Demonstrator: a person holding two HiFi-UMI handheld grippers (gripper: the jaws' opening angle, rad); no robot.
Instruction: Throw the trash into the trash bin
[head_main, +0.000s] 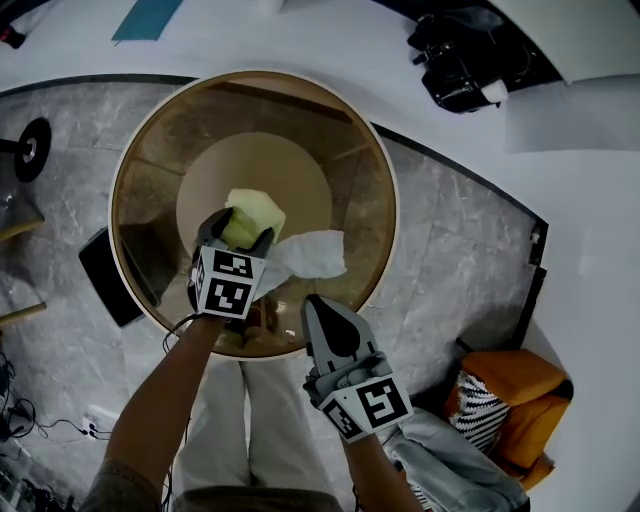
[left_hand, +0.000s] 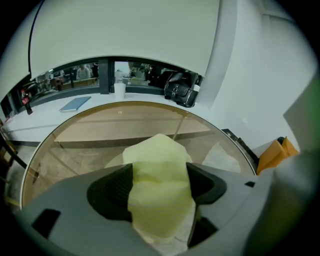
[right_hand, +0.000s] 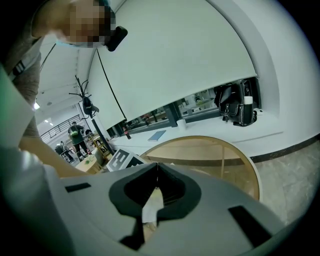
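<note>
Your left gripper (head_main: 241, 234) squeezes the soft yellow-green crumpled wad (head_main: 255, 212) above the round brown glass table (head_main: 335, 150). Your right gripper (head_main: 313, 301) is closed and empty. The white tissue (head_main: 312, 253) waits on the table. I see no bin, so nothing is thrown away yet.

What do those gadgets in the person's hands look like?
The left gripper and right gripper are grey plastic shells with black ribbed pads. Each carries a white cube printed with black square markers. A thin black cable trails from the left one. The right arm wears a pale blue-grey sleeve, the left a short grey-brown sleeve.
</note>
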